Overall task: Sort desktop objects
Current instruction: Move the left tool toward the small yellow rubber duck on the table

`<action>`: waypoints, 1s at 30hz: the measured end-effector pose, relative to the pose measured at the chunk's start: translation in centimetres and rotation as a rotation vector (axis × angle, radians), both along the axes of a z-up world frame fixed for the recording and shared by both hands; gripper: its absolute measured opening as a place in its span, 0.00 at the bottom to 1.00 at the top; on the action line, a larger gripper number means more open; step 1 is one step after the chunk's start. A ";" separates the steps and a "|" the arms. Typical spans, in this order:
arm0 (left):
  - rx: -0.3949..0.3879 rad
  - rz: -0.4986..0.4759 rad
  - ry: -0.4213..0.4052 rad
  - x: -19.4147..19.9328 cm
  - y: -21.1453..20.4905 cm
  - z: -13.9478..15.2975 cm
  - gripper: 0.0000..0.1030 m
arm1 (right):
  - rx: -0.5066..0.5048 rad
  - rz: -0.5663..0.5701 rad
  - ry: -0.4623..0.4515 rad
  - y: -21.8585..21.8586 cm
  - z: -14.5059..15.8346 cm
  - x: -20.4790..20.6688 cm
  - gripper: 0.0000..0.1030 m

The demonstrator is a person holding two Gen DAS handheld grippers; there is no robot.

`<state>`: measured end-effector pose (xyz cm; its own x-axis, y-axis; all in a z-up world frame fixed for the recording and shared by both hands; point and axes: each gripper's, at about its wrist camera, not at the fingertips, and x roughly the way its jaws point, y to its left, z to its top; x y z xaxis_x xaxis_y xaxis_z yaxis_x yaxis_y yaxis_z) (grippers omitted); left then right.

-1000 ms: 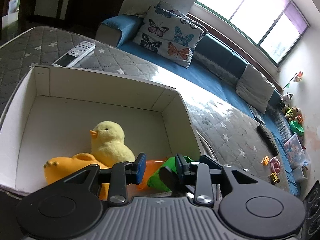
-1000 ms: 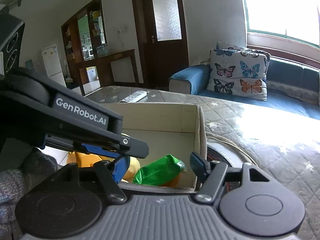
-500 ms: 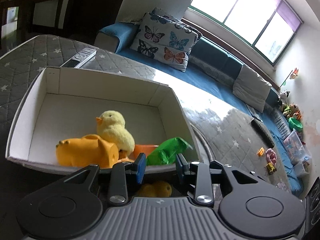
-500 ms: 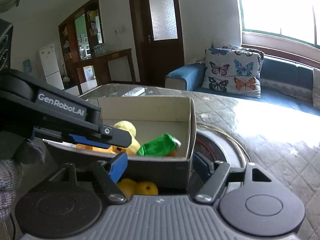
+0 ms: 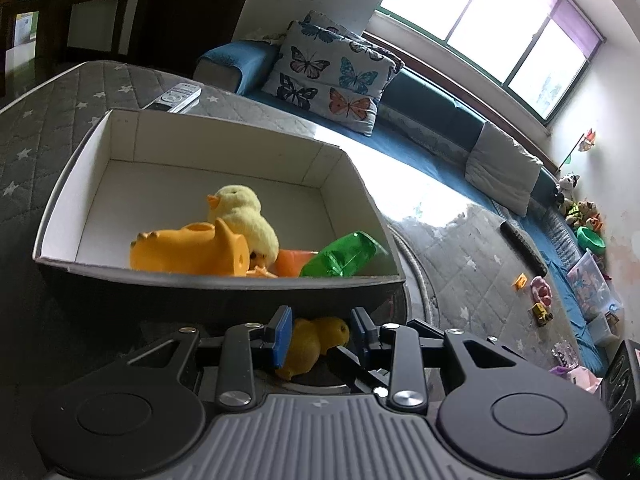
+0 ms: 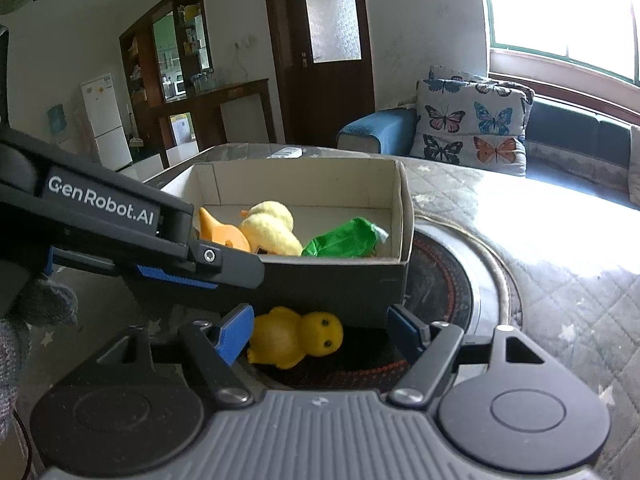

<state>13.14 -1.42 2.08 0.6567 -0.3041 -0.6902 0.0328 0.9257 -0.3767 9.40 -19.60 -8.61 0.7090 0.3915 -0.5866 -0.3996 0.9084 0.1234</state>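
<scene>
The left tongs [image 5: 318, 334] are parted, with their blue pads on either side of a yellow rubber duck [image 5: 316, 342] that lies on its side on the table [image 5: 460, 264], just in front of the near wall of the cardboard box [image 5: 208, 292]; whether the pads touch the duck cannot be told from the left wrist view. The right tongs [image 6: 320, 330] are spread wide and released, framing the same duck [image 6: 296, 336] without contact on the far side. The left tongs also appear in the right wrist view as a black arm [image 6: 132, 236] crossing in front of the box [image 6: 402, 216]. Inside the box: a plush yellow chick [image 5: 244, 216], an orange duck-shaped toy [image 5: 188, 250], an orange item [image 5: 294, 260] partly hidden, and a green wrapped packet [image 5: 344, 256]. A remote control [image 5: 174, 98] lies on the table beyond the box.
</scene>
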 end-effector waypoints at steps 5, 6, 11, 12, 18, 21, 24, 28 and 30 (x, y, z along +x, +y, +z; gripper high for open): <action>0.005 0.005 0.015 -0.4 0.2 -0.6 0.34 | 0.009 -0.002 0.018 0.1 -0.5 -0.2 0.77; 0.010 0.007 0.016 -0.5 0.3 -0.7 0.34 | 0.010 -0.002 0.021 0.0 -0.7 -0.3 0.77; 0.026 0.021 0.024 -0.9 0.6 -1.2 0.34 | 0.016 -0.008 0.034 0.0 -1.3 -0.5 0.78; 0.029 0.024 0.026 -1.0 0.7 -1.3 0.34 | 0.016 -0.009 0.037 -0.1 -1.4 -0.5 0.78; 0.045 0.021 0.027 -1.5 1.0 -1.8 0.34 | 0.031 -0.020 0.057 -0.4 -2.2 -1.0 0.79; 0.066 0.007 0.014 -1.8 1.0 -1.9 0.34 | 0.042 -0.022 0.063 -0.6 -2.6 -1.3 0.79; 0.073 -0.008 0.012 -1.8 1.1 -2.1 0.34 | 0.048 -0.025 0.063 -0.6 -2.9 -1.6 0.79; 0.085 -0.024 0.024 -1.7 1.1 -2.7 0.34 | 0.053 -0.025 0.066 -0.5 -3.0 -1.6 0.79; 0.090 -0.029 0.032 -1.6 0.9 -3.1 0.34 | 0.054 -0.022 0.067 -0.5 -3.1 -1.6 0.79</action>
